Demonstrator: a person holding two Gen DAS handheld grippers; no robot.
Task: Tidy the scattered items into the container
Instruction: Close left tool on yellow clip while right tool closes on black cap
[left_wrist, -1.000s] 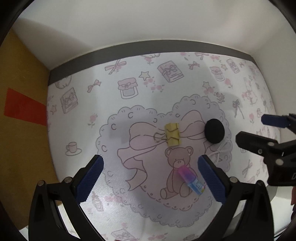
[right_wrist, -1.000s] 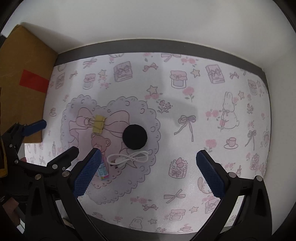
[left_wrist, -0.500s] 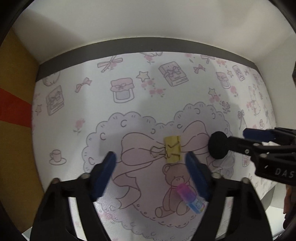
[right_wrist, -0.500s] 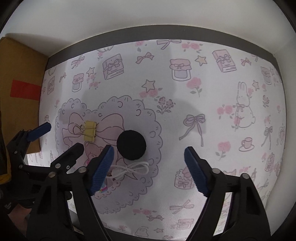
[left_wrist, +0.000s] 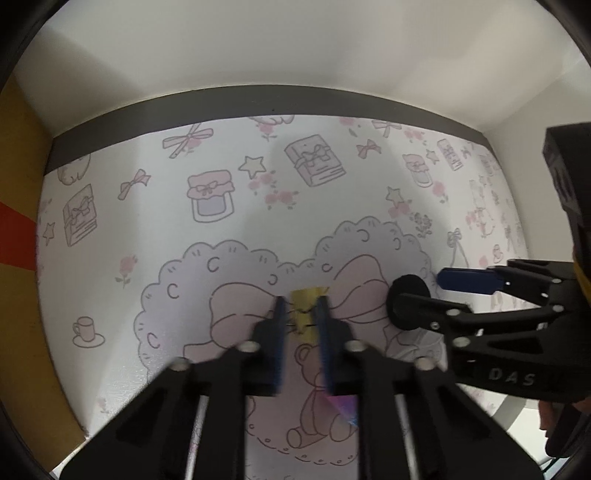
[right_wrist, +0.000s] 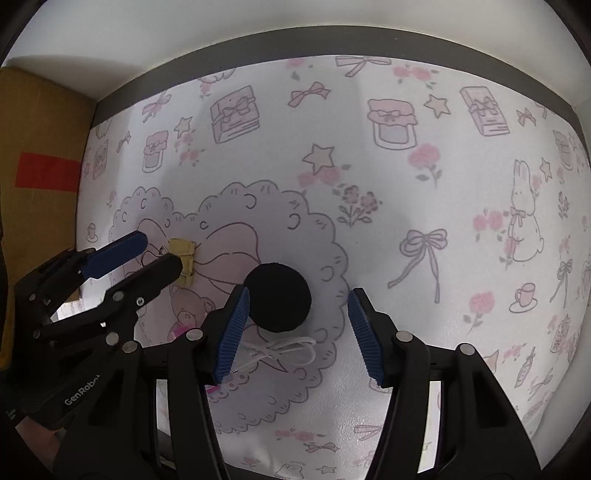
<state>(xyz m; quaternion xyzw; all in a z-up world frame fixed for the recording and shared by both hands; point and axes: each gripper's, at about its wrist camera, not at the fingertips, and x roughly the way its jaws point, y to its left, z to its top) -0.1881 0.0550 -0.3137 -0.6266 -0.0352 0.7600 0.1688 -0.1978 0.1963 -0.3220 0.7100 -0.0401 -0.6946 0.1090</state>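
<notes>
1. Yellow binder clip (left_wrist: 305, 303), one, sits on the patterned mat (left_wrist: 229, 155) between the left gripper (left_wrist: 300, 314), whose jaws have just closed onto it.
2. One black round pad (right_wrist: 277, 297) lies between the right gripper (right_wrist: 298, 328), its closing jaws not yet touching.
3. One white cord (right_wrist: 284, 350) lies nearby.

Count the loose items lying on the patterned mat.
4: yellow binder clip at the heart's bow; black round puff beside it; white cord nearer; pink tube on the bear, mostly hidden.

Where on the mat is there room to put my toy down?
The right side of the mat, past the black disc, holds nothing, and so does the far strip by the grey edge. The heart print is crowded: clip, disc, white cord and both grippers.
</notes>
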